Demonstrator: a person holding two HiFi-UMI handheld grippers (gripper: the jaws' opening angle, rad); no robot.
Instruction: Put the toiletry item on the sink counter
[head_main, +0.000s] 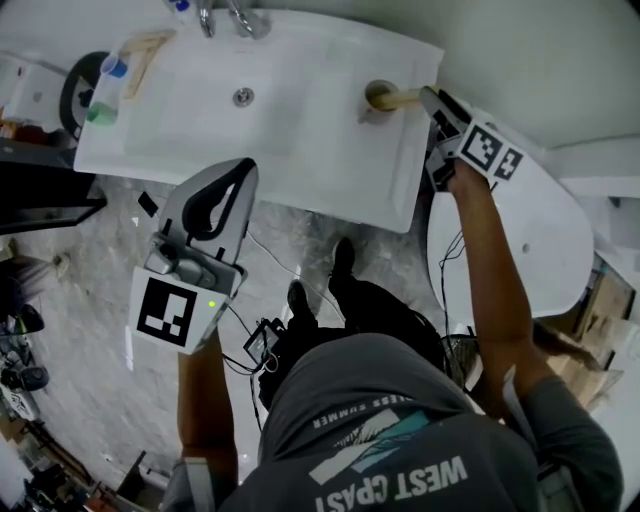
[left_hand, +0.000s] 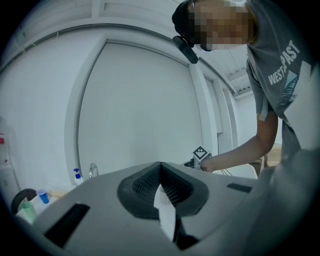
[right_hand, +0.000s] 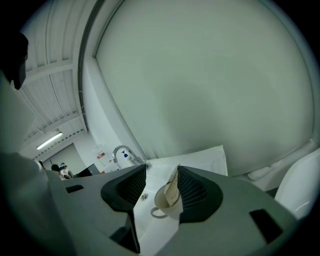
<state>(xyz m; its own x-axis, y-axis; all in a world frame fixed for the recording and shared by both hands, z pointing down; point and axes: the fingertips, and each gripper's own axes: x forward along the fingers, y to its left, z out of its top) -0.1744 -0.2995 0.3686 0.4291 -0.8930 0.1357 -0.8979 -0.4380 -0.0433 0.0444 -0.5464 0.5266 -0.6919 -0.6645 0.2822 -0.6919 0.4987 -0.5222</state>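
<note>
A white mug stands on the right end of the white sink counter, with a cream toiletry tube leaning out of it toward my right gripper. In the right gripper view the mug and tube sit between the jaws of the right gripper. The jaws stand apart: the tube rests near the right pad, and the left pad is well clear of it. My left gripper hovers at the counter's front edge, shut and empty.
The basin drain and faucet lie mid-counter. A blue-capped bottle, a green item and a wooden piece crowd the left end. A white toilet stands to the right. Cables trail over the marble floor.
</note>
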